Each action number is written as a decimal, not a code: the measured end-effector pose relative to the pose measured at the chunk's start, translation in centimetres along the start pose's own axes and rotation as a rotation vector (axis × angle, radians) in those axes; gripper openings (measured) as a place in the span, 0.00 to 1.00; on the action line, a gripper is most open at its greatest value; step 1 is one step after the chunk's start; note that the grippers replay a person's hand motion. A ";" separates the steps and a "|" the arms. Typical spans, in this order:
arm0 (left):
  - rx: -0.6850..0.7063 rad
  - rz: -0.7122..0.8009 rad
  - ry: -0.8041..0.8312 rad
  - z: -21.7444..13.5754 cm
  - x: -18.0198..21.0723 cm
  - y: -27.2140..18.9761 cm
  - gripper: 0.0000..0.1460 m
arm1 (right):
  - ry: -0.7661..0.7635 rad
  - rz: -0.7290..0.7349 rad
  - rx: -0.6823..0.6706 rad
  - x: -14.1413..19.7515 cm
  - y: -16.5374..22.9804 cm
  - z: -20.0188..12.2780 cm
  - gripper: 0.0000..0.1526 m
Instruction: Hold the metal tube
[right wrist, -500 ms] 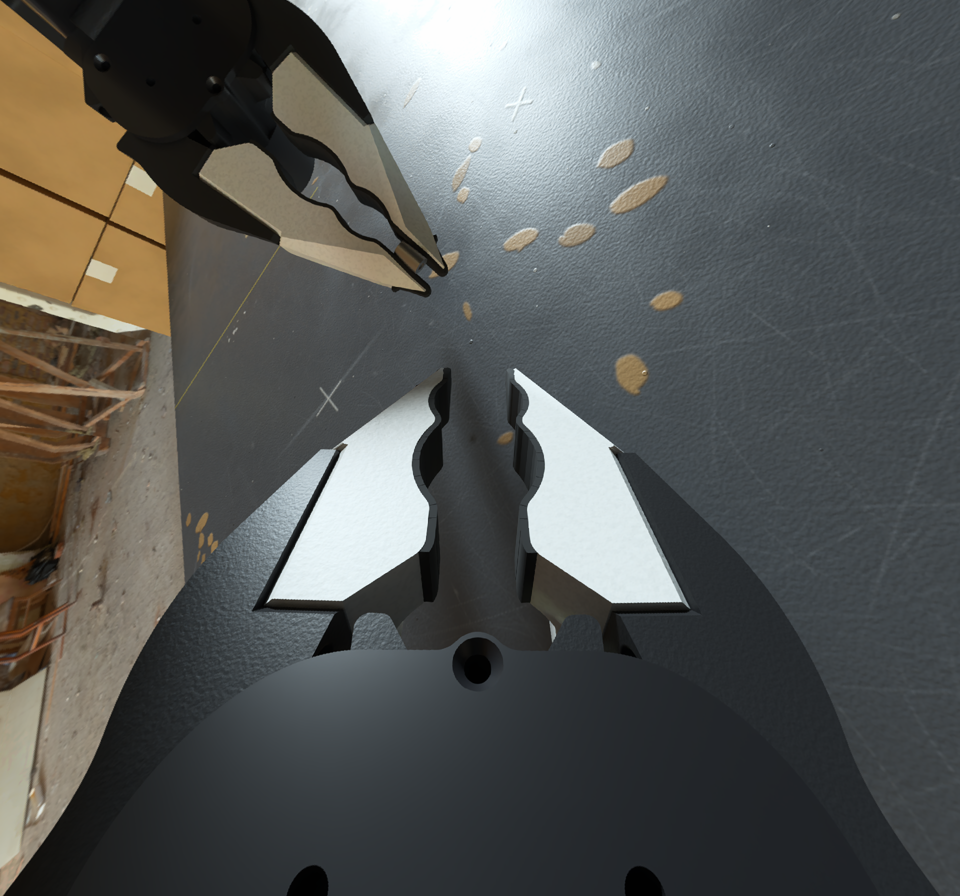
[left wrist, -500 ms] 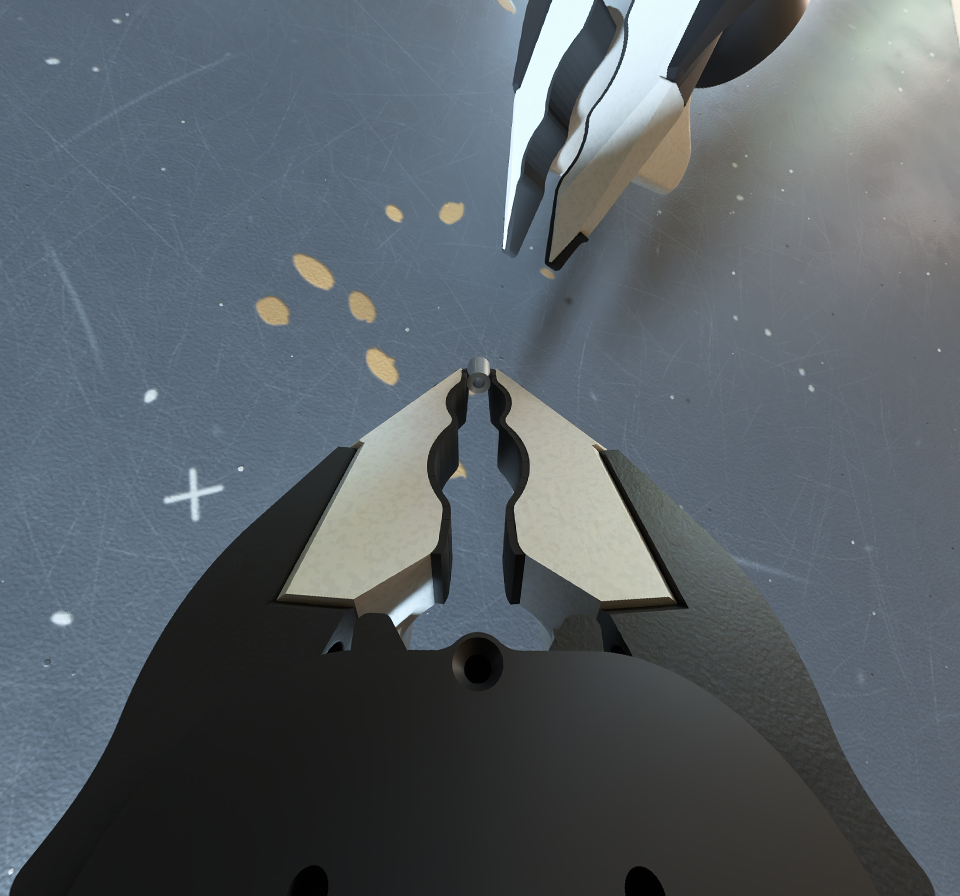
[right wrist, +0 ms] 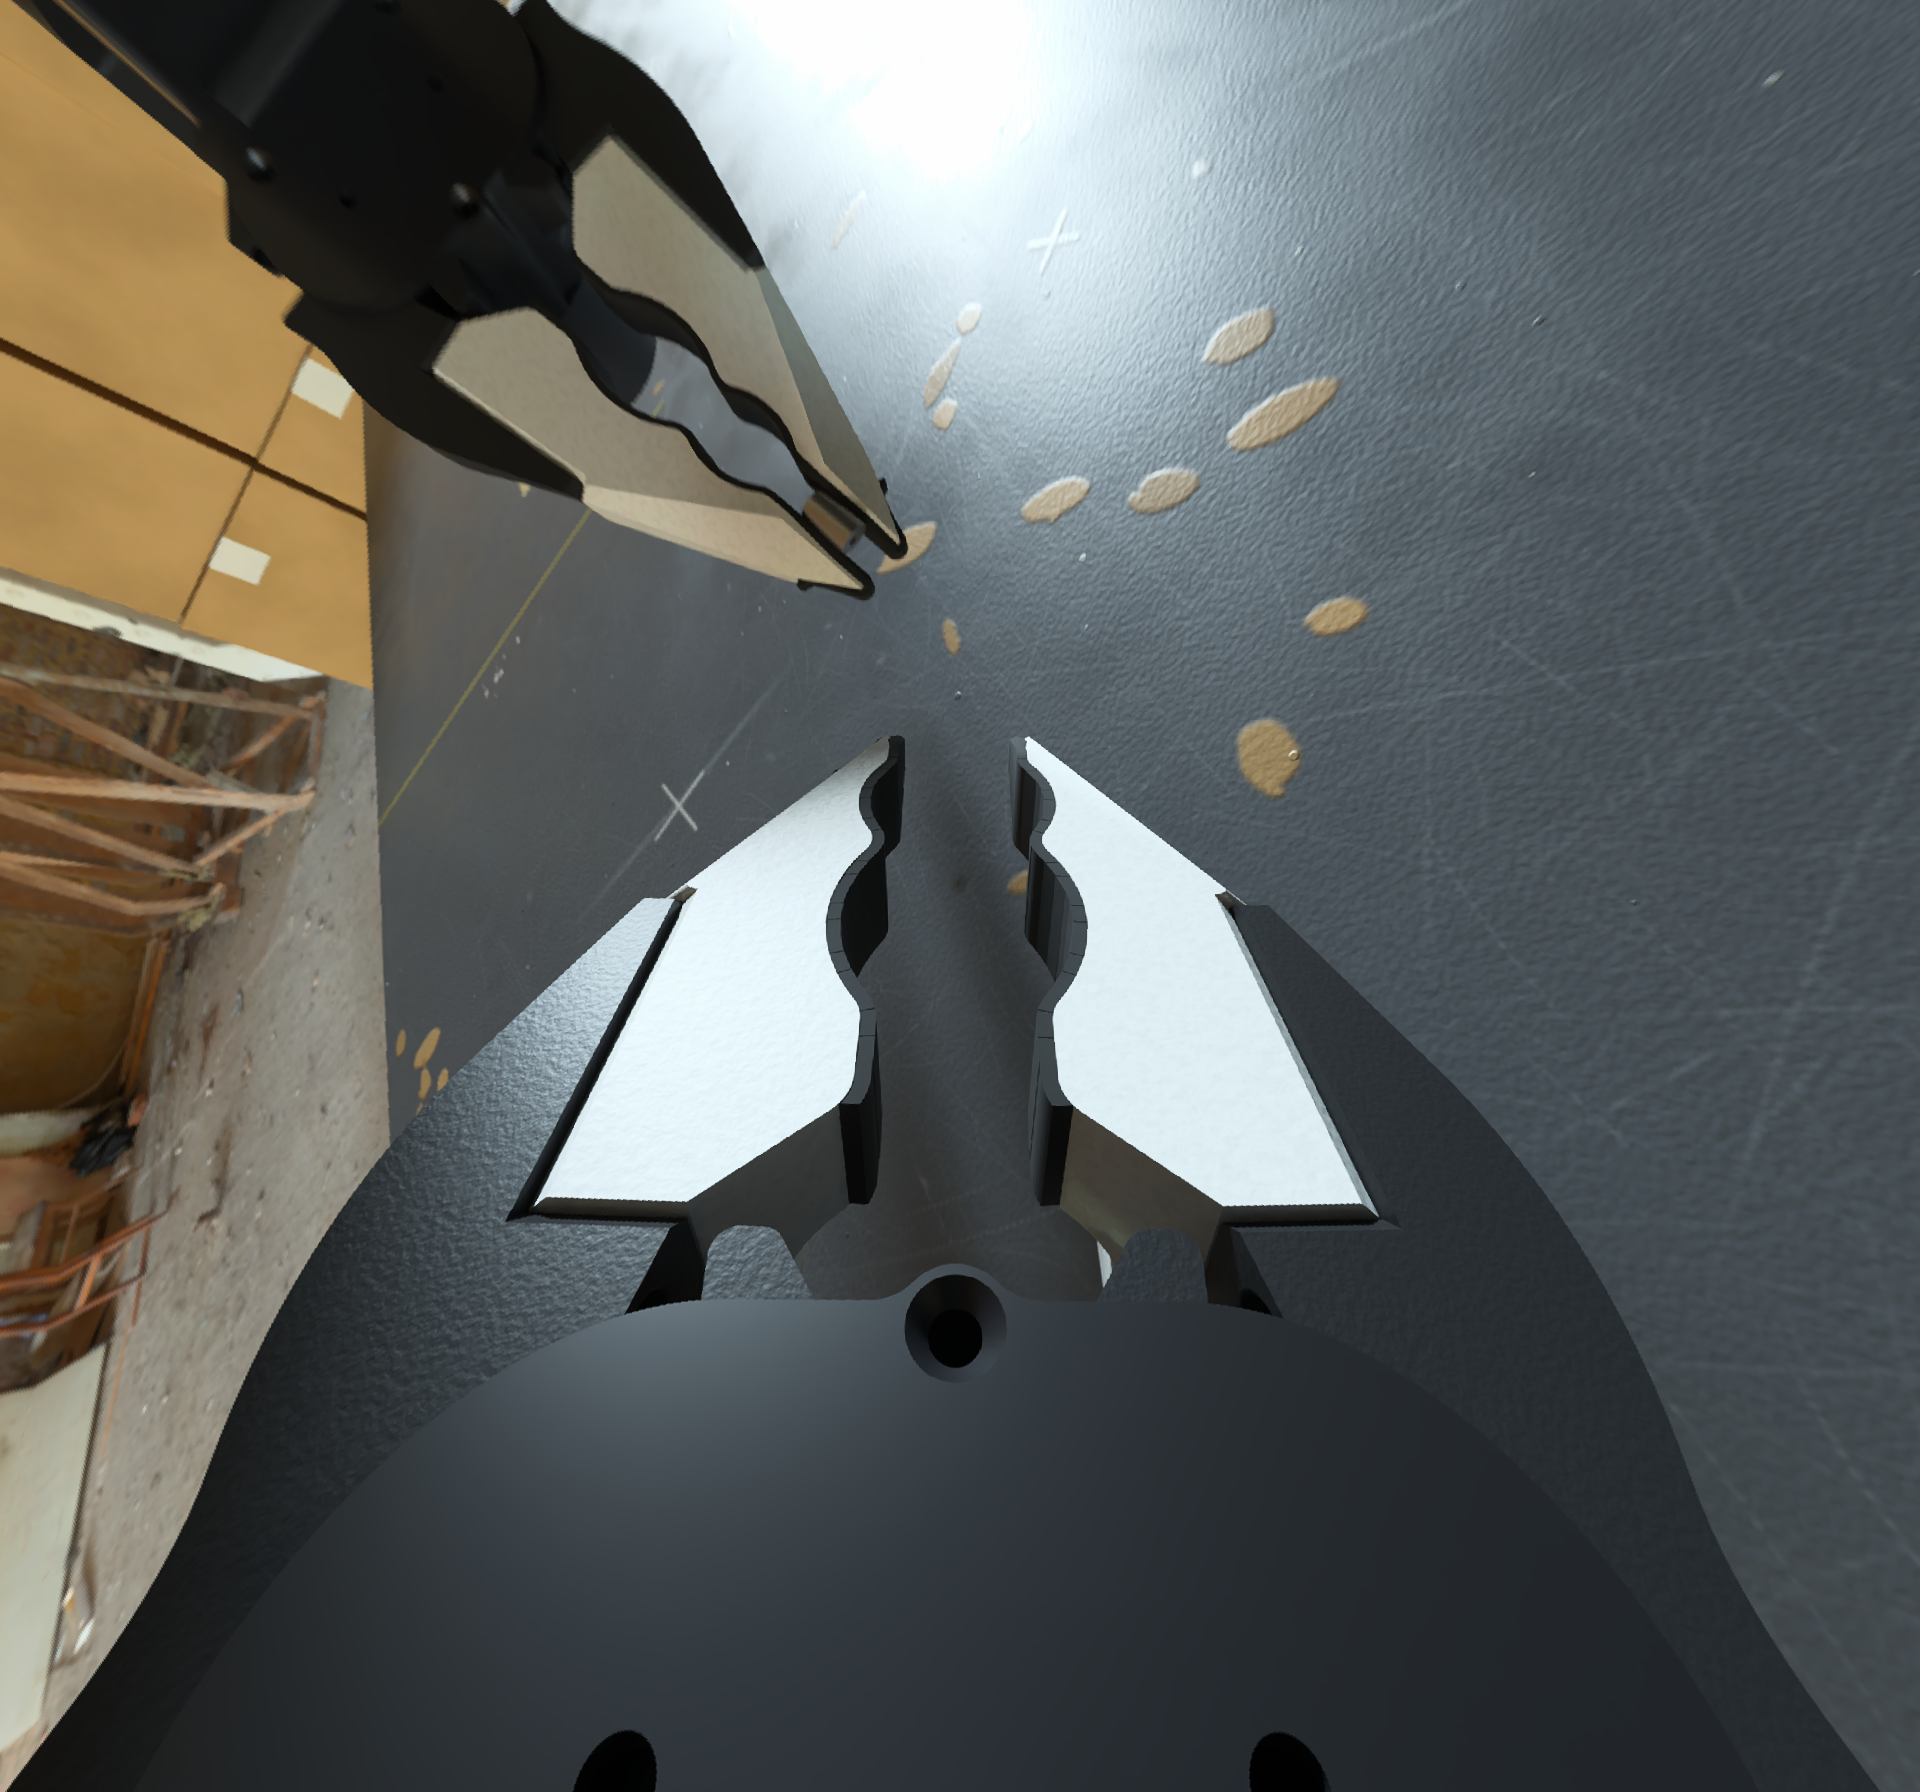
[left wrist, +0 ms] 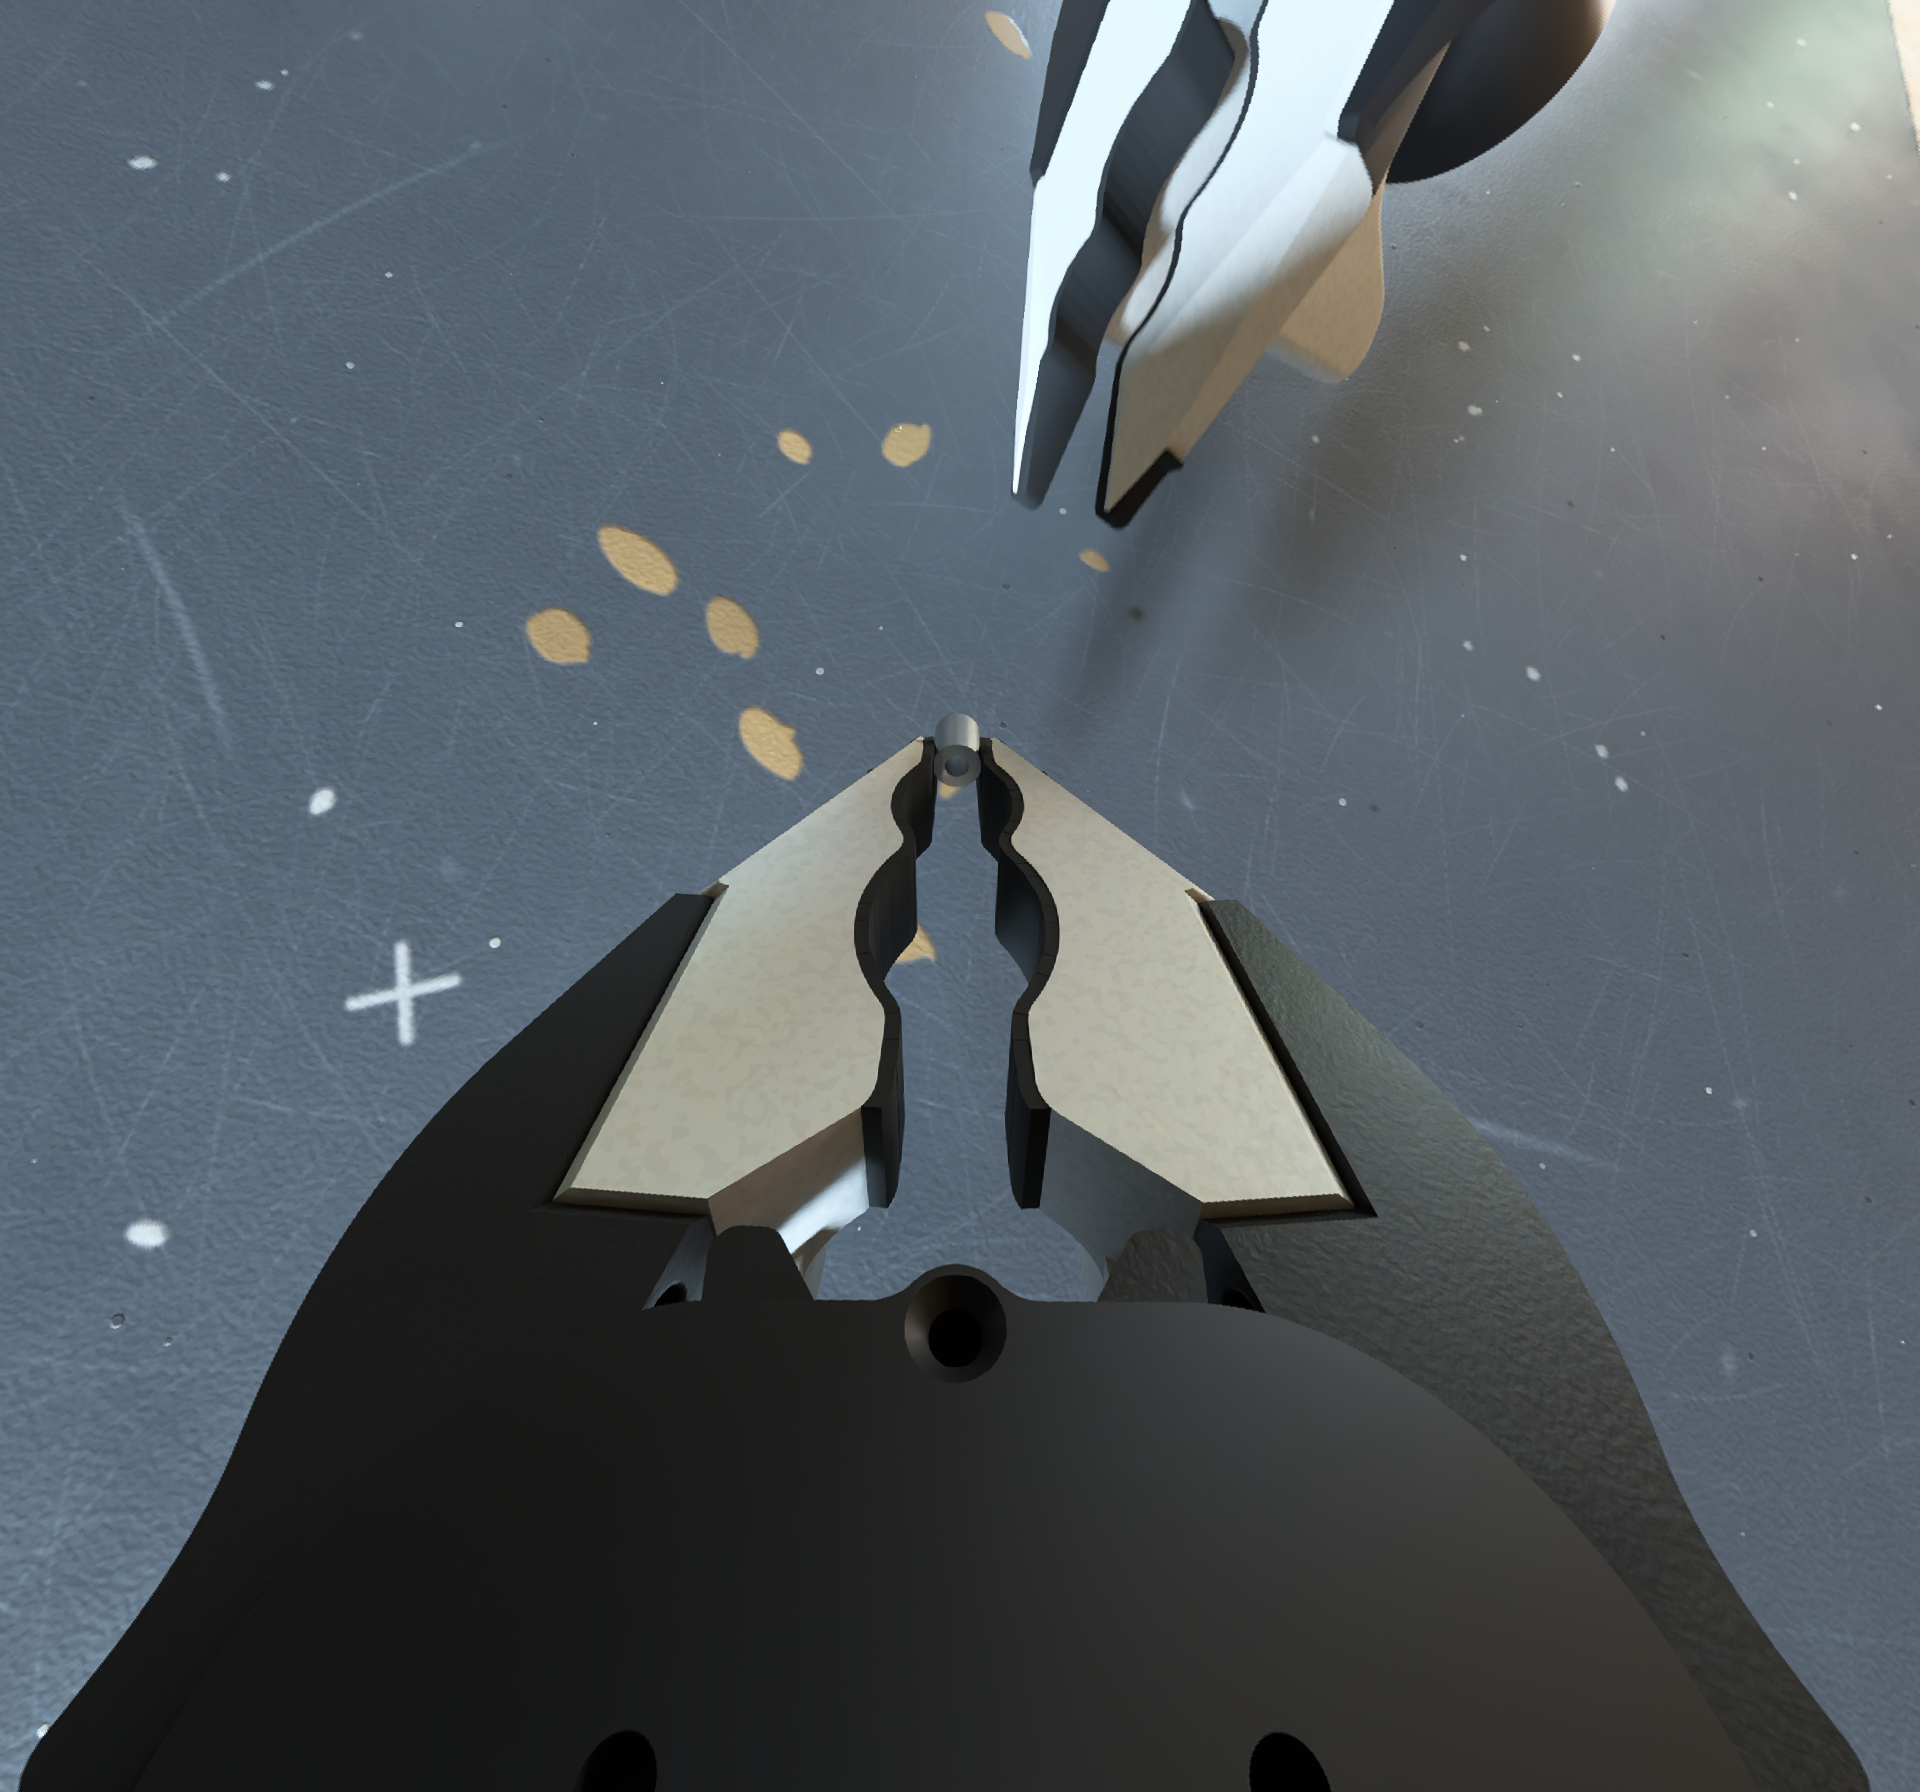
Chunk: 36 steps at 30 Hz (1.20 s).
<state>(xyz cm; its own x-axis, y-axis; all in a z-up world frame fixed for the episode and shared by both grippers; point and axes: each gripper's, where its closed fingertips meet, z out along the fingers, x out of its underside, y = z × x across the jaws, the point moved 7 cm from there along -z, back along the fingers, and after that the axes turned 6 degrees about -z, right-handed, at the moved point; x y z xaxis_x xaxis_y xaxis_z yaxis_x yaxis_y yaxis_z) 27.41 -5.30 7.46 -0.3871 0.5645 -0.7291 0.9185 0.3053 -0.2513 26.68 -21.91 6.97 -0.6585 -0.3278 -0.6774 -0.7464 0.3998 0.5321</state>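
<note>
The metal tube (left wrist: 957, 758) is a small short grey cylinder with a hollow end. My left gripper (left wrist: 957, 750) is shut on it at the very fingertips, just above the dark grey table (left wrist: 312, 392). In the right wrist view the left gripper (right wrist: 868, 547) shows at upper left with the tube (right wrist: 831, 518) pinched between its tips. My right gripper (right wrist: 958, 745) is open and empty, its tips a short way from the left gripper's. It also shows in the left wrist view (left wrist: 1070, 501) at upper right, pointing down at the table.
The table is scratched and flecked with tan paint spots (left wrist: 636, 560) and white cross marks (left wrist: 403, 990). In the right wrist view the table's edge (right wrist: 370, 662) runs down the left, with wooden panels (right wrist: 114, 412) and a rubble floor (right wrist: 208, 1015) beyond.
The right gripper has shifted slightly nearer the left gripper. The left gripper still holds the tube in the same place.
</note>
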 end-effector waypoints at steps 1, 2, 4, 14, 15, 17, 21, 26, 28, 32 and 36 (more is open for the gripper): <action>0.000 0.000 0.000 0.0 0.0 0.0 0.05 | -0.017 0.002 -0.001 -0.2 0.0 -0.3 0.13; -0.001 0.001 0.000 0.0 0.0 0.0 0.05 | -0.034 0.006 -0.004 -0.3 0.0 -0.6 0.13; 0.000 0.001 0.000 0.0 0.0 -0.1 0.05 | -0.066 0.013 -0.009 -0.6 -0.1 -1.1 0.13; -0.003 -0.003 0.003 0.1 0.0 0.0 0.05 | -0.107 0.028 0.000 -0.8 -0.4 -1.8 0.12; -0.004 -0.004 0.004 0.2 0.1 0.0 0.05 | -0.107 0.026 0.001 -0.8 -0.4 -1.8 0.12; -0.004 -0.004 0.005 0.2 0.1 0.0 0.05 | -0.107 0.022 0.003 -0.8 -0.4 -1.8 0.12; -0.005 -0.005 0.007 0.2 0.1 0.1 0.05 | -0.113 0.023 0.006 -0.9 -0.4 -1.9 0.12; -0.005 -0.004 0.008 0.2 0.1 0.0 0.05 | -0.113 0.023 0.009 -0.9 -0.4 -1.9 0.12; -0.006 -0.004 0.008 0.2 0.1 0.0 0.05 | -0.110 0.023 0.010 -0.8 -0.5 -1.8 0.12; -0.007 -0.004 0.008 0.2 0.1 0.1 0.05 | -0.108 0.022 0.012 -0.8 -0.5 -1.8 0.12; -0.007 -0.004 0.008 0.2 0.1 0.1 0.05 | -0.109 0.022 0.013 -0.8 -0.5 -1.8 0.12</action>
<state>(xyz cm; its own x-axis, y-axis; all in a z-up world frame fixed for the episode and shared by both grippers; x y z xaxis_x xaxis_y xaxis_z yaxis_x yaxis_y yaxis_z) 27.45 -5.39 7.22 -0.3913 0.5696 -0.7228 0.9164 0.3132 -0.2493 27.41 -23.38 8.20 -0.6599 -0.2237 -0.7173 -0.7300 0.4169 0.5415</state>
